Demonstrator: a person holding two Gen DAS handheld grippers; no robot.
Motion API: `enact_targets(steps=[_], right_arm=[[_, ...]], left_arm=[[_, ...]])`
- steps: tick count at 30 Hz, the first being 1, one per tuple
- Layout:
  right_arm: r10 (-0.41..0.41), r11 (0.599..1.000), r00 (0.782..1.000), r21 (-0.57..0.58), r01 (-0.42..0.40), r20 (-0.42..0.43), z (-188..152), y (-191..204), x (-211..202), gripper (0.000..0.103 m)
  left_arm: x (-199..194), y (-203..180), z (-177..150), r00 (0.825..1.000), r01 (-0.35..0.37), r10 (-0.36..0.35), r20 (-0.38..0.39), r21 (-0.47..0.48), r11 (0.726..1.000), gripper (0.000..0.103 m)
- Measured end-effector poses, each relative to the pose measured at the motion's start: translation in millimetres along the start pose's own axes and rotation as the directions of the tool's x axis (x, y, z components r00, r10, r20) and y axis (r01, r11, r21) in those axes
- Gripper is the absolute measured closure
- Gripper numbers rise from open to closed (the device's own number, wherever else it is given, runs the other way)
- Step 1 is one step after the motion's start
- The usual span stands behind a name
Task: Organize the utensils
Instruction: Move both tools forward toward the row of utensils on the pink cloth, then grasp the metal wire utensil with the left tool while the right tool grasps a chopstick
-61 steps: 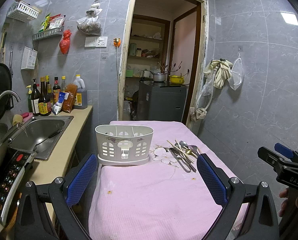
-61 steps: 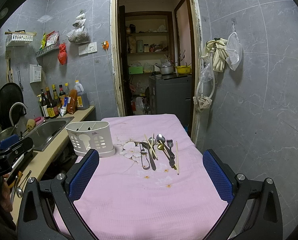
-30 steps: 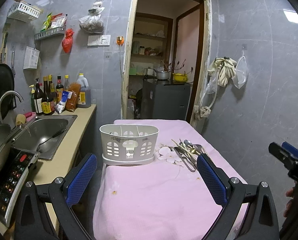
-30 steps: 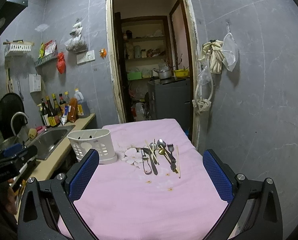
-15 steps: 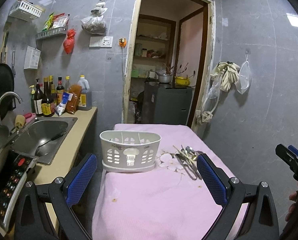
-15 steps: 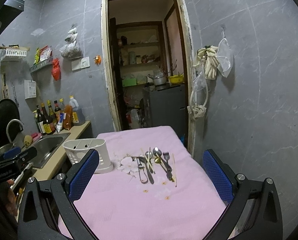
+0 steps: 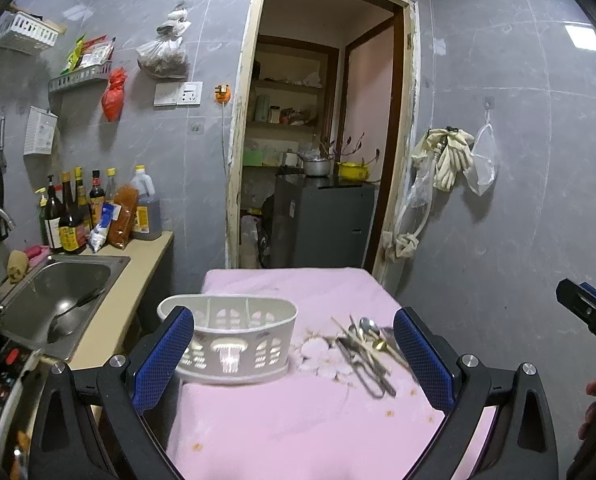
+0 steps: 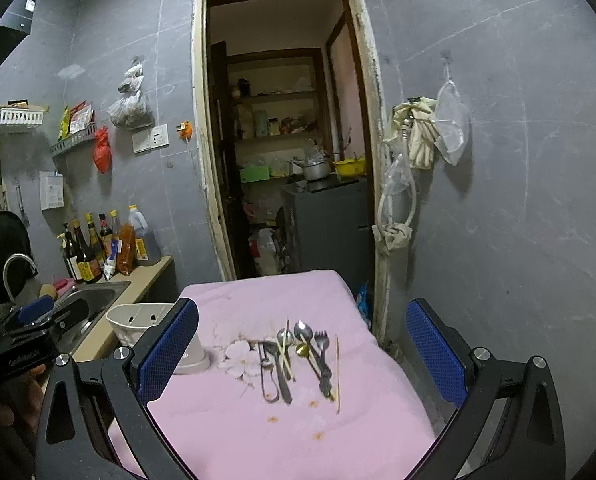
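Two grippers, both empty and spread wide, held back from the near edge of the pink-clothed table (image 7: 298, 420). Compared with two seconds ago both have pulled back and tilted up: the table sits lower and smaller in each wrist view, and more wall and doorway shows above it. Left gripper (image 7: 294, 356): ahead and slightly to its left stands the white slotted caddy (image 7: 230, 340), upright, nothing in its compartments as far as visible; its left blue pad overlaps the caddy's near corner in the view, but contact looks unlikely since the caddy sits further along the table. Ahead to its right lies the utensil cluster (image 7: 367, 344). Further left of it, off the table, are the sink (image 7: 54, 296) and counter. Right gripper (image 8: 301, 348): the utensils (image 8: 298, 360) lie ahead, roughly centred between its pads, flat on the cloth: spoons, a fork, chopsticks, darker handles, some overlapping, one chopstick (image 8: 337, 372) apart at the right side. The caddy (image 8: 138, 326) is ahead to its left, half hidden by the left pad. Judgement: nothing has been sorted; the retreat reads as a starting pose, so the first reach for a utensil is still to come. Overlapping handles may make a single pick fiddly.
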State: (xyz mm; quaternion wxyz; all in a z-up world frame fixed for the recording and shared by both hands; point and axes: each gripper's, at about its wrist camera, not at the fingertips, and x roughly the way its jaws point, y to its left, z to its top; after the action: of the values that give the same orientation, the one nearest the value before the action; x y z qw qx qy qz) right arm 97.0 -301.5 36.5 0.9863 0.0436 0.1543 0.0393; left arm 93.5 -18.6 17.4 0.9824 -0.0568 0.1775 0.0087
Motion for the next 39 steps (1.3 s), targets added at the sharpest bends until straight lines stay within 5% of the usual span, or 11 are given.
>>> enact_targets(steps=[9, 19, 25, 36, 39], right_arm=[[0.13, 0.989, 0.99, -0.068, -0.134, -0.048, 14, -32, 89, 0.001], [0.166, 0.98, 0.976, -0.084, -0.179, -0.143, 4, -69, 188, 0.001], [0.167, 0.978, 0.96, -0.088, -0.191, -0.223, -18, -86, 229, 0.001], [0.241, 0.964, 0.885, -0.005, -0.265, -0.398, -70, -106, 288, 0.002], [0.258, 0.962, 0.857, 0.039, -0.27, -0.446, -85, -108, 303, 0.014]], left_arm=[[61, -23, 11, 0.997, -0.072, 0.072, -0.003, -0.06, 0.996, 0.002], [128, -54, -3, 0.988, -0.152, 0.151, -0.024, -0.09, 0.984, 0.002], [164, -89, -23, 0.987, -0.139, 0.142, -0.08, 0.044, 0.989, 0.002], [226, -94, -59, 0.96, -0.094, 0.09, -0.266, -0.004, 0.996, 0.006], [242, -93, -70, 0.941, -0.071, 0.057, -0.334, -0.029, 0.997, 0.016]])
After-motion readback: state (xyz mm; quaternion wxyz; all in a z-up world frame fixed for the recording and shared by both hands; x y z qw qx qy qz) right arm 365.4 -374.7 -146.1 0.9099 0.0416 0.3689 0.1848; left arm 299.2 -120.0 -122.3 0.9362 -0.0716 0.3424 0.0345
